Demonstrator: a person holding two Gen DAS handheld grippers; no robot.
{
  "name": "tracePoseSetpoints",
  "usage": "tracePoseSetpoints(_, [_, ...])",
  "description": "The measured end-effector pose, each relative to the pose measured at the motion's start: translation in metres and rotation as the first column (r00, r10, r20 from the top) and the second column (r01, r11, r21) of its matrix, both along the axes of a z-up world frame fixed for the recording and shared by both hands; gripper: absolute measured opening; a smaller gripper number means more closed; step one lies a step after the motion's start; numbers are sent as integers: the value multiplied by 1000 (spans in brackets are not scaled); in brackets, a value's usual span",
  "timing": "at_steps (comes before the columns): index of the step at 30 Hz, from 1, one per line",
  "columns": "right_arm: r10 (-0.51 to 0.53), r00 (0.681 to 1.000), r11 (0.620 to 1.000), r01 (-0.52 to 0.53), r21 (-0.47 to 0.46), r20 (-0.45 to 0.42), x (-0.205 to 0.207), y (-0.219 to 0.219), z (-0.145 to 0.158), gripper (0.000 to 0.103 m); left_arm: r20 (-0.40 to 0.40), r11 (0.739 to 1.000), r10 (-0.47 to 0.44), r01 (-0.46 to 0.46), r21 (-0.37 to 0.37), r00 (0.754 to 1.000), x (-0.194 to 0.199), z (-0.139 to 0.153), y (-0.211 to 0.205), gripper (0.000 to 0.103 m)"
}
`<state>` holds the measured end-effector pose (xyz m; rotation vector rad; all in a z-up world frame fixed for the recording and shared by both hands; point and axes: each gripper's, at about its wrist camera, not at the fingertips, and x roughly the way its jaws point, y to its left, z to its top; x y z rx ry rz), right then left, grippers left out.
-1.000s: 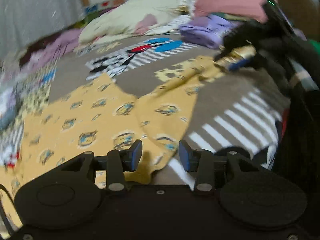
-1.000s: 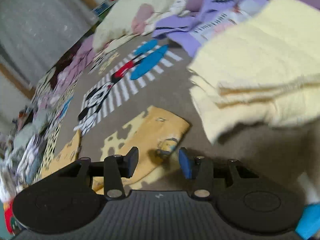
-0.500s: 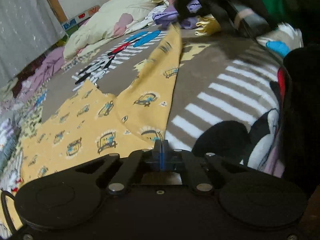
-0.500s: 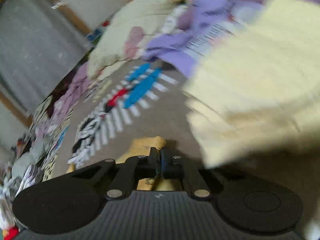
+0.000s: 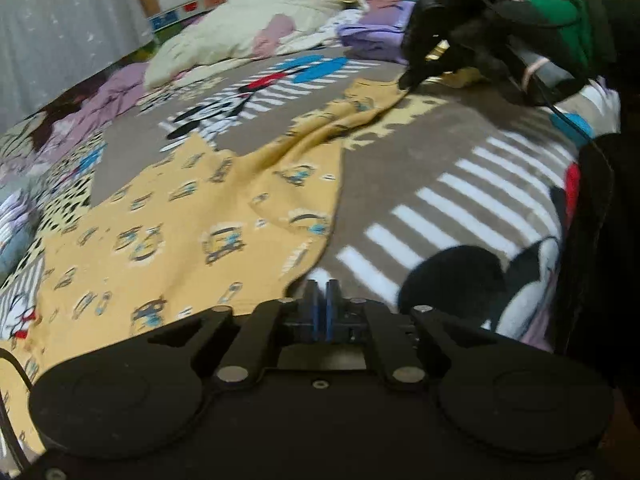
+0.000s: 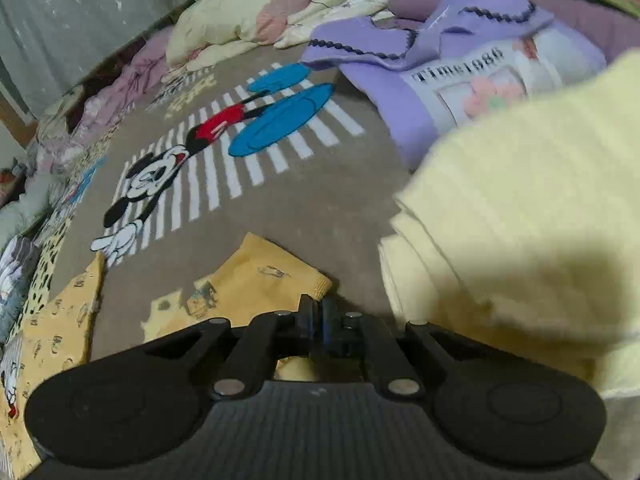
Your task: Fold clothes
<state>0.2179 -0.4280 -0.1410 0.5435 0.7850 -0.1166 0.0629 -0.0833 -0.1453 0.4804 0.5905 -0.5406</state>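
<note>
Left wrist view has the left gripper [image 5: 321,304] at 6 o'clock with its fingers pressed together at the near hem of the yellow printed garment [image 5: 192,216]; whether cloth sits between the blue pads cannot be told. That garment lies spread over the grey cartoon blanket [image 5: 460,168], filling the frame from 9 o'clock to the centre, with one long part stretching toward 1 o'clock. There the right gripper [image 5: 412,76], a dark shape, meets the far end of the cloth.

Right wrist view shows the right gripper [image 6: 318,312] at 6 o'clock, fingers closed on the cuffed end of the yellow printed garment [image 6: 264,276], whose ribbed edge lies just at the fingertips. More of the same cloth appears at 8 o'clock. A pale yellow folded towel [image 6: 520,232] fills 3 o'clock, just beside the gripper. A purple top [image 6: 404,100] with printed lettering lies at 1 o'clock, touching the towel's far edge. Cream bedding [image 6: 240,12] is heaped at 11 o'clock, and the blanket's mouse figure with blue shoes stretches across the middle.
</note>
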Motion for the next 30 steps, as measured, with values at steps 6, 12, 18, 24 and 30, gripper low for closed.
tracePoseSetpoints(6, [-5,998,1000,5,7,58,7,3,6,9,119,993,-40,26,115,992,-2,-3,-20,13])
tracePoseSetpoints(12, [-1,996,1000,2,-4,84,10,5,6,9,147,976,-79,46,214,986,9,-17,-42,13])
tracePoseSetpoints(18, [4,996,1000,-3,-13,89,8,6,10,8,165,980,-85,53,190,983,-6,-5,-24,0])
tracePoseSetpoints(24, [10,995,1000,-8,-23,94,6,7,13,8,200,965,-134,82,248,971,-28,1,-11,49])
tracePoseSetpoints(30, [8,996,1000,-5,-24,93,4,10,12,8,212,950,-134,64,306,968,-6,-15,-25,15])
